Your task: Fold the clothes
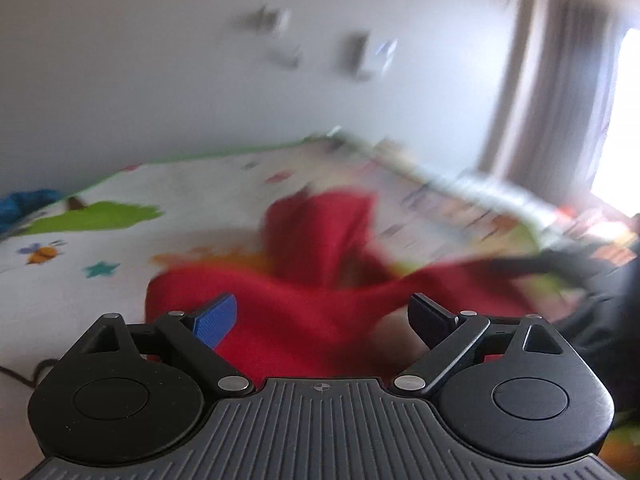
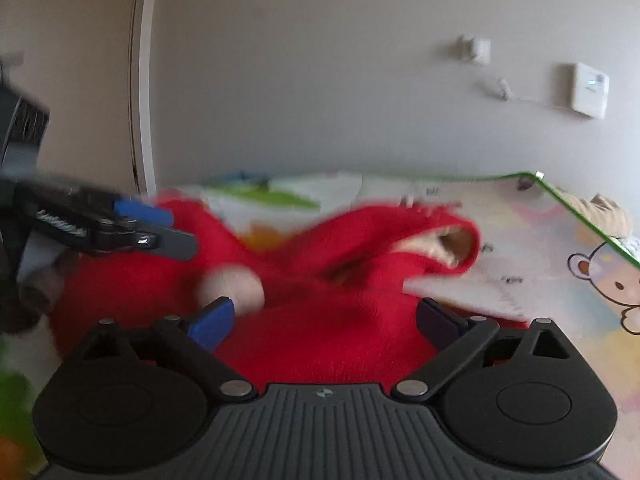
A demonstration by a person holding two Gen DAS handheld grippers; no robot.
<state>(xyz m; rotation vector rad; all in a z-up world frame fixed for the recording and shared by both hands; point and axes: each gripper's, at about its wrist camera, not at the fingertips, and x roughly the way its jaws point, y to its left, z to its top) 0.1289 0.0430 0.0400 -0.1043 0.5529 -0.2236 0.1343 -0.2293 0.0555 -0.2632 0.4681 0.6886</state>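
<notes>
The red fleece garment (image 2: 320, 280) lies crumpled on the play mat (image 2: 560, 240), soft, light and floppy; best pinched at a hem edge. Left gripper (image 1: 324, 316) and right gripper (image 2: 326, 320) both gape, empty.

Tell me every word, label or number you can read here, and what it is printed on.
None can be read.
Colourful cartoon play mat: rows of small printed marks, blurred by motion.
White wall box: a small lit display, too small to read.
Black left gripper, seen from the right wrist: pale lettering on its side, smeared.
Red fleece garment: no text visible.
</notes>
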